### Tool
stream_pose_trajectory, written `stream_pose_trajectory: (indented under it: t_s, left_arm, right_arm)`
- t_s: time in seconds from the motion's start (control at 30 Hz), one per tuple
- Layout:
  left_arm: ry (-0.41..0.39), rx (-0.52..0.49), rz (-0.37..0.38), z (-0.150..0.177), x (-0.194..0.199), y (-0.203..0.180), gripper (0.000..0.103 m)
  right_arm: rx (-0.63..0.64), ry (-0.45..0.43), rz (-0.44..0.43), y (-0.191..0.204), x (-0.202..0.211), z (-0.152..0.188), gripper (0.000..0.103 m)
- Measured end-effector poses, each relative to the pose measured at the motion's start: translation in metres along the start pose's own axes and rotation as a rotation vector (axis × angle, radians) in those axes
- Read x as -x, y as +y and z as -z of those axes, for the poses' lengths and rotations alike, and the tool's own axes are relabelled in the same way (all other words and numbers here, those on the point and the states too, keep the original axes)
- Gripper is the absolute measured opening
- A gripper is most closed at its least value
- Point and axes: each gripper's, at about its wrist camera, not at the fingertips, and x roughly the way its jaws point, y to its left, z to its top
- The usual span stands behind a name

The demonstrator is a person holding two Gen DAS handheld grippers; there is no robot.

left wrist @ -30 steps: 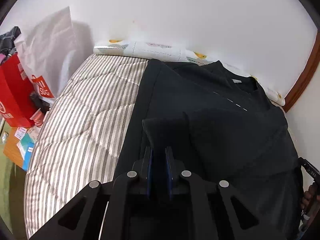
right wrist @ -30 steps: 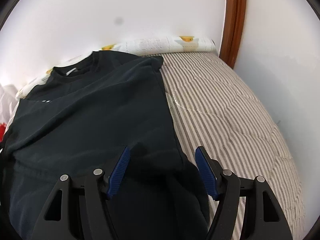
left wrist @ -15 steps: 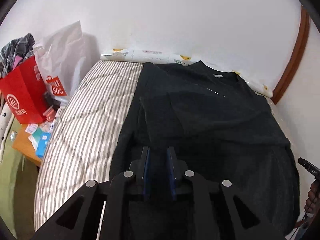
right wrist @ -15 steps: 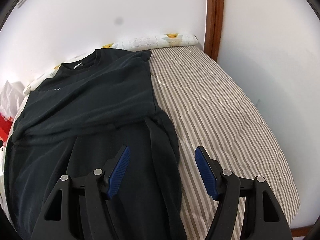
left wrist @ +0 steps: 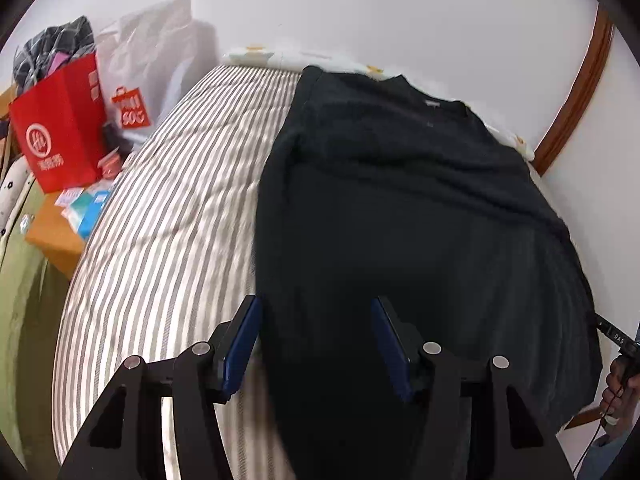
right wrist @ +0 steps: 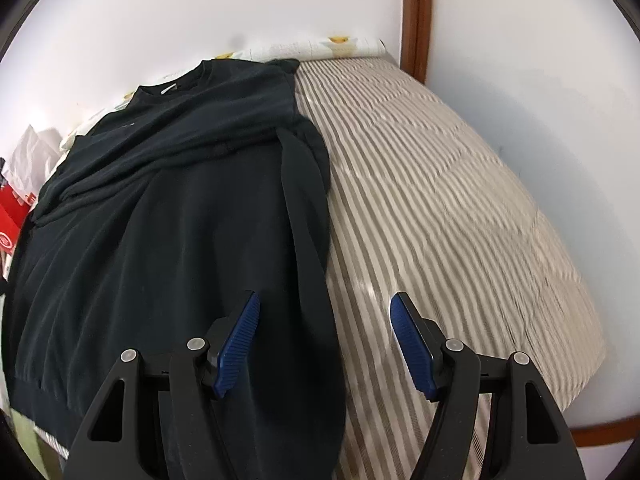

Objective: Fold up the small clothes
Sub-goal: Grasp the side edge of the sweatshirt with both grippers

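A black long-sleeved top (left wrist: 408,216) lies flat on the striped bed (left wrist: 160,232), collar toward the far wall, both sleeves folded in over the body. My left gripper (left wrist: 316,336) hovers over the top's near left edge with its jaws opening and nothing pressed between the blue pads. In the right wrist view the same black top (right wrist: 160,216) shows a folded sleeve (right wrist: 304,232) running down its right edge. My right gripper (right wrist: 324,340) stands open above that sleeve's lower end and the striped bed (right wrist: 448,216), gripping nothing.
A red paper bag (left wrist: 60,120) and a white plastic bag (left wrist: 148,64) stand left of the bed beside a small orange table (left wrist: 56,232) with packets. A patterned pillow (right wrist: 320,46) lies along the wall. A hand (left wrist: 620,384) holding the other gripper shows at the right. Brown wooden trim (right wrist: 416,16) frames the corner.
Both grippers drew back toward the near end of the bed, so more of the top shows. The left gripper let go of the sleeve fabric and its jaws spread apart.
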Motion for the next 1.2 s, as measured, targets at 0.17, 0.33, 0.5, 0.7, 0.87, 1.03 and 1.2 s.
stream_pose_trajectory:
  t_s: [0.17,0.33,0.5,0.7,0.87,1.03,1.2]
  left_arm:
    - [0.016,0.01,0.003,0.023,0.004,0.012,0.054]
    - [0.016,-0.005,0.02,0.036,0.006,0.013,0.054]
    - [0.003,-0.041,0.004,0.043,0.006,-0.002,0.054]
    - [-0.034,-0.099,-0.057,0.053,0.006,-0.017,0.052]
    - [-0.033,-0.088,-0.061,0.049,0.004,-0.021,0.011]
    - [-0.07,-0.054,-0.021,0.05,0.02,-0.016,0.006]
    - [-0.135,-0.057,0.054,0.058,0.053,-0.013,0.006]
  right_arm:
    - [0.009,0.008,-0.06,-0.002,0.003,0.026,0.067]
    - [0.064,-0.024,-0.046,0.009,0.004,0.033,0.06]
    - [0.077,-0.04,-0.067,0.024,-0.002,0.027,0.058]
    - [0.114,-0.064,-0.071,0.046,-0.004,0.029,0.057]
    - [0.109,-0.077,-0.104,0.047,-0.004,0.027,0.015]
    - [0.092,-0.125,-0.14,0.038,0.009,0.03,0.011]
    - [0.033,-0.179,-0.235,0.015,0.04,0.033,0.011]
